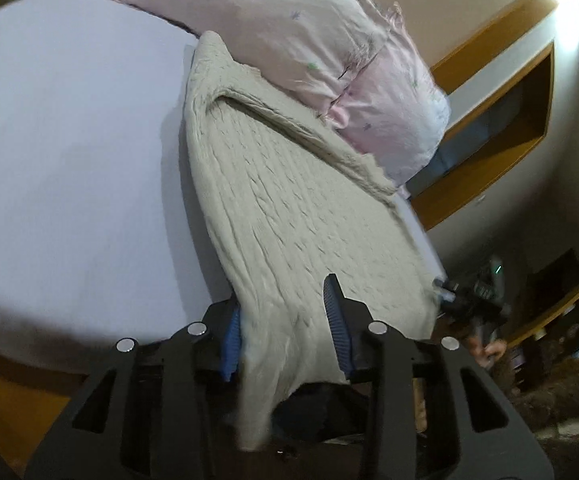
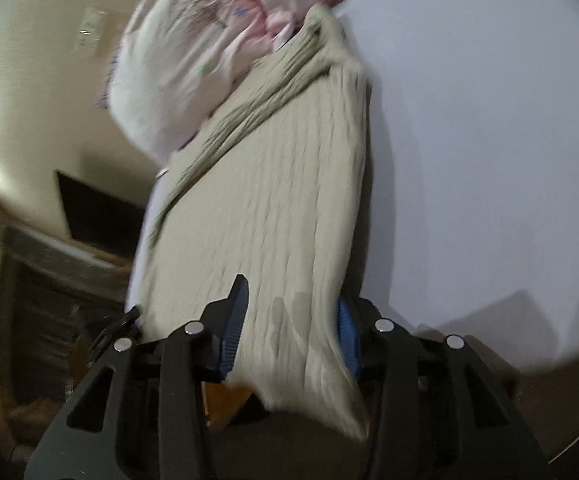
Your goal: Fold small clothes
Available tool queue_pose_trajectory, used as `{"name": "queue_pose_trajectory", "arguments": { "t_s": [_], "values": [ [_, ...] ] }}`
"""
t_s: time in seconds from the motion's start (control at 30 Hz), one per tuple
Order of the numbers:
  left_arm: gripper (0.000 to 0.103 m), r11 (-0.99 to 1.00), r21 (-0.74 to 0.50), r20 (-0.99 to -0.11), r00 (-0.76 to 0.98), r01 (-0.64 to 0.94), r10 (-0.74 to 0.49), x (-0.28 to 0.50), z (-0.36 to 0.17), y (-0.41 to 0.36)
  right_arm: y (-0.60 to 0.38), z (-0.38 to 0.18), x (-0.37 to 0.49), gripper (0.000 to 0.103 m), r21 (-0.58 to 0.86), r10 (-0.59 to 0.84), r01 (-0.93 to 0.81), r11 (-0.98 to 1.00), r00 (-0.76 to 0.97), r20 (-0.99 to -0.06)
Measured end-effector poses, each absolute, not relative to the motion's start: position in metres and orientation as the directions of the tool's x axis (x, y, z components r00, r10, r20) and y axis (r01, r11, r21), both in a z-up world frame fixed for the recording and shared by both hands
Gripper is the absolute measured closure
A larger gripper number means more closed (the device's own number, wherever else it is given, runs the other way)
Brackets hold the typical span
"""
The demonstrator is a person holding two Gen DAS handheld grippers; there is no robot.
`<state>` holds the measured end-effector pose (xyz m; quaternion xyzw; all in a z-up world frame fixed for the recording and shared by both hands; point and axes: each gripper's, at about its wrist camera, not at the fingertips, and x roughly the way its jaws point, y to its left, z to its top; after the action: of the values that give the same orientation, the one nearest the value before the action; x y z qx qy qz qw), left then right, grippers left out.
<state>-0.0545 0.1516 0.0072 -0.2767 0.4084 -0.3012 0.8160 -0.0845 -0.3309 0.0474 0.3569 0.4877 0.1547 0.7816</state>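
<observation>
While its far end is left against the pillow [image 1: 289,32] at the head of the bed [image 1: 69,160], the knitted garment [image 1: 289,208] is lifted off the near edge, apparently for a fold. The left gripper [image 1: 285,320] and the right gripper [image 2: 289,320] are each seen wide-jawed, cloth draped between the pads; whether anything is pinched cannot be told.
</observation>
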Motion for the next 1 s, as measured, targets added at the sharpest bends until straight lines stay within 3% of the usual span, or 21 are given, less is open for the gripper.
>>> {"name": "queue_pose_trajectory", "arguments": {
  "t_s": [0.07,0.13,0.2,0.4,0.6,0.67,0.8,0.97,1.0],
  "values": [
    [0.065,0.63,-0.733,-0.47,0.48,0.256,-0.741,-0.062,0.004,0.155,-0.325,0.045,-0.098,0.066,0.72,0.615,0.082,0.689,0.46,-0.641],
    [0.078,0.629,-0.736,-0.473,0.475,0.251,-0.742,-0.067,0.003,0.153,-0.318,0.042,-0.101,0.095,0.716,0.628,0.073,0.694,0.425,-0.652],
    [0.096,0.638,-0.728,-0.502,0.437,0.252,-0.746,-0.07,0.001,0.144,-0.311,0.046,-0.097,0.095,0.718,0.635,0.056,0.694,0.423,-0.646],
    [0.097,0.654,-0.671,-0.477,0.472,0.349,-0.741,-0.039,0.05,0.134,-0.32,0.114,-0.045,0.096,0.75,0.641,-0.087,0.655,0.59,-0.491],
    [0.097,0.746,-0.615,-0.448,0.666,0.255,-0.597,0.093,0.102,0.143,-0.352,0.144,0.077,0.096,0.763,0.575,-0.092,0.64,0.716,-0.396],
    [0.097,0.769,-0.61,-0.477,0.687,0.191,-0.549,0.144,0.097,0.139,-0.367,0.128,0.128,0.096,0.771,0.532,-0.019,0.636,0.735,-0.421],
    [0.097,0.806,-0.589,-0.592,0.647,0.06,-0.481,0.224,0.057,0.13,-0.385,0.067,0.191,0.096,0.75,0.467,0.189,0.633,0.68,-0.566],
    [0.097,0.784,-0.62,-0.596,0.634,0.027,-0.493,0.251,0.041,0.131,-0.396,0.045,0.222,0.095,0.78,0.456,0.242,0.577,0.697,-0.554],
    [0.097,0.782,-0.622,-0.595,0.635,0.024,-0.493,0.252,0.042,0.132,-0.398,0.041,0.226,0.09,0.787,0.454,0.259,0.56,0.698,-0.553]
  ]
}}
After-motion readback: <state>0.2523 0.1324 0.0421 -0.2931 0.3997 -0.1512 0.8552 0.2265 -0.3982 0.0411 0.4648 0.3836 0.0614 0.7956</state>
